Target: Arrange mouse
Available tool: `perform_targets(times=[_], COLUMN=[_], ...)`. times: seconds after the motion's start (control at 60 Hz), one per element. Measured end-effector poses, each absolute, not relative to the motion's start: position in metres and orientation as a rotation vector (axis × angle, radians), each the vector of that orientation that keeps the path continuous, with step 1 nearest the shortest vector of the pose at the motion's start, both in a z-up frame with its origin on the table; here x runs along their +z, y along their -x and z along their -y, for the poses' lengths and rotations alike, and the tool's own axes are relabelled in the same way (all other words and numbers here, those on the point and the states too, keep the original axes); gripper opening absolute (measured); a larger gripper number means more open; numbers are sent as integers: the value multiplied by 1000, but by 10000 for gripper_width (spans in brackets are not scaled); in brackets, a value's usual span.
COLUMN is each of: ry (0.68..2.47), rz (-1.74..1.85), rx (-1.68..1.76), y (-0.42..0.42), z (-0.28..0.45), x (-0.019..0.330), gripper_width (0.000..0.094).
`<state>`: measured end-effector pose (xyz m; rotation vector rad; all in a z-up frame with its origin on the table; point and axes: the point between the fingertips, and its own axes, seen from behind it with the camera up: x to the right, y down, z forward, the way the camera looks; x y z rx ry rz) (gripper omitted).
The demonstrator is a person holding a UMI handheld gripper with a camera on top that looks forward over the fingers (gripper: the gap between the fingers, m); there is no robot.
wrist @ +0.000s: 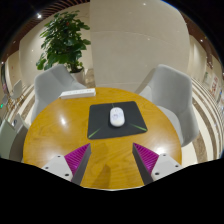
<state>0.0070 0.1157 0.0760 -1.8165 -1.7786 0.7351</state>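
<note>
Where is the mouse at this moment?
In the gripper view, the white mouse lies on the dark mouse pad on the round wooden table, beyond the open gripper, between two grey chairs.

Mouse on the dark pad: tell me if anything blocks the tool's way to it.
Nothing visible does. The mouse lies on the mouse pad beyond the tool, whose fingers stand open. Only bare table and the pad's near edge lie between the fingers and the mouse.
</note>
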Motion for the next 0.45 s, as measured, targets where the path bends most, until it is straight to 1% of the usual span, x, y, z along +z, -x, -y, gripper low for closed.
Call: perform_targets(times=[0.167, 0.45], ry=[1856, 1814], rz=[1823, 1856], rx=[684, 648], y=[-72, -90], z=[-109, -103], x=[69, 56], gripper_width=[861, 862])
